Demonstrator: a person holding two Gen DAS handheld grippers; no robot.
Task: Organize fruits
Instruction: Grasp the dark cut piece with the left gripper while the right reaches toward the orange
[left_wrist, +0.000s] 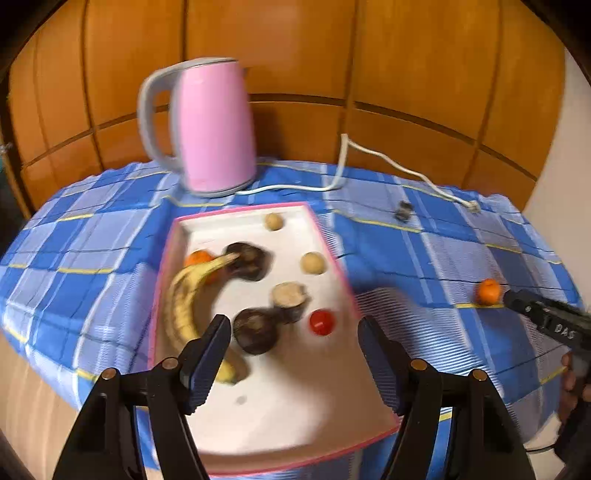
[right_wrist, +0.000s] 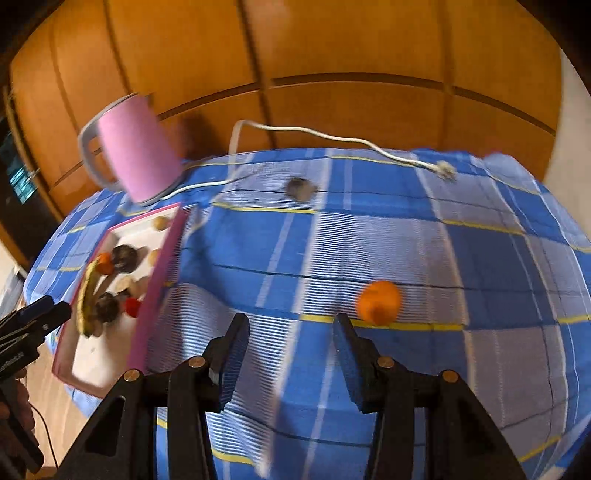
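My left gripper (left_wrist: 291, 354) hung over the near half of the pink-rimmed tray (left_wrist: 334, 254), its jaws apart with nothing between them. Just ahead of my left finger lay the banana (left_wrist: 184, 306), its long axis running away from me, the stem end pointing at the far dark fruit (left_wrist: 247, 260), with an orange fruit (left_wrist: 197, 258) tucked behind it. A second dark fruit (left_wrist: 255, 336), a red one (left_wrist: 322, 322) and pale round ones (left_wrist: 313, 263) lay ahead between the jaws. Beyond the tray stood the pink kettle (left_wrist: 216, 125), its white cord (left_wrist: 388, 158) trailing to my right.

My right gripper (right_wrist: 290, 341) was also parted and empty above the blue checked cloth (right_wrist: 480, 258). The loose orange (right_wrist: 379, 302) sat on the cloth just ahead and to the right of my right finger, nothing blocking it. A small dark object (right_wrist: 300, 188) lay far ahead.
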